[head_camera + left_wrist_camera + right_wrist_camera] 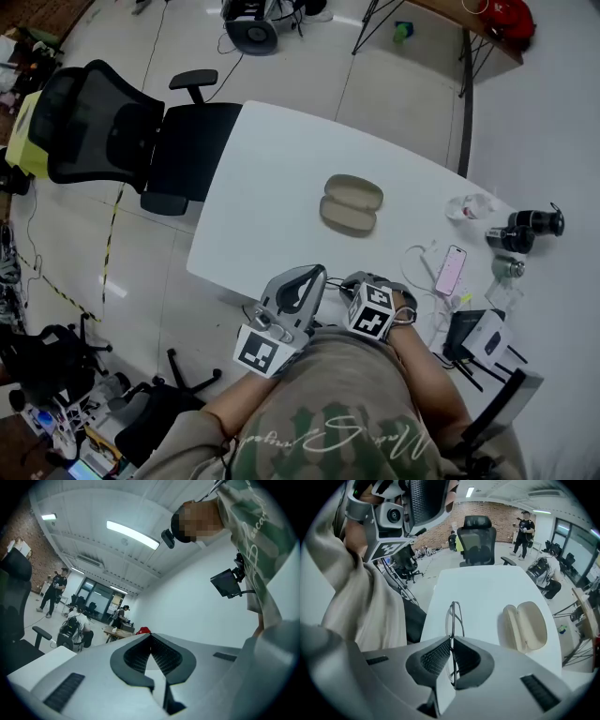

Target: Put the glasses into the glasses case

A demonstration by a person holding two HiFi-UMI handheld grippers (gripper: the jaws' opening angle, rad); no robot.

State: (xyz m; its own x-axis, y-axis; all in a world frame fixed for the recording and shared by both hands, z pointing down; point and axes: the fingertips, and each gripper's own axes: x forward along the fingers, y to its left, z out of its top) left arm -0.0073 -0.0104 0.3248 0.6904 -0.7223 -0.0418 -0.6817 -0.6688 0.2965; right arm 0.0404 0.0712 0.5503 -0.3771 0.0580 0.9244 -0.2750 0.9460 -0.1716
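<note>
Right gripper (pixel 451 640) first: its fingers (pixel 435 659) are pinched tight on the glasses (pixel 454 617). The frame sticks out edge-on past the tips, held above the near edge of the white worktop (pixel 483 590). Beyond and to the right, the beige glasses case (pixel 525 626) lies open on that worktop, both halves facing up, well apart from the glasses.

Over to the left gripper (pixel 150 638): its fingers (pixel 165 656) are pressed against each other, holding nothing, and it's aimed up at ceiling lights (pixel 132 534) and a white wall (pixel 187 606).

In the head view, both grippers sit close against the person's torso (pixel 328 422) at the worktop's near edge, the 2 marker cubes (pixel 371 313) side by side. Further right on the worktop lie a phone (pixel 451 269), cables (pixel 420 255) and what look like 2 camera lenses (pixel 525 230), though that corner is small. A black office chair (pixel 122 131) stands off the worktop's left end.
</note>
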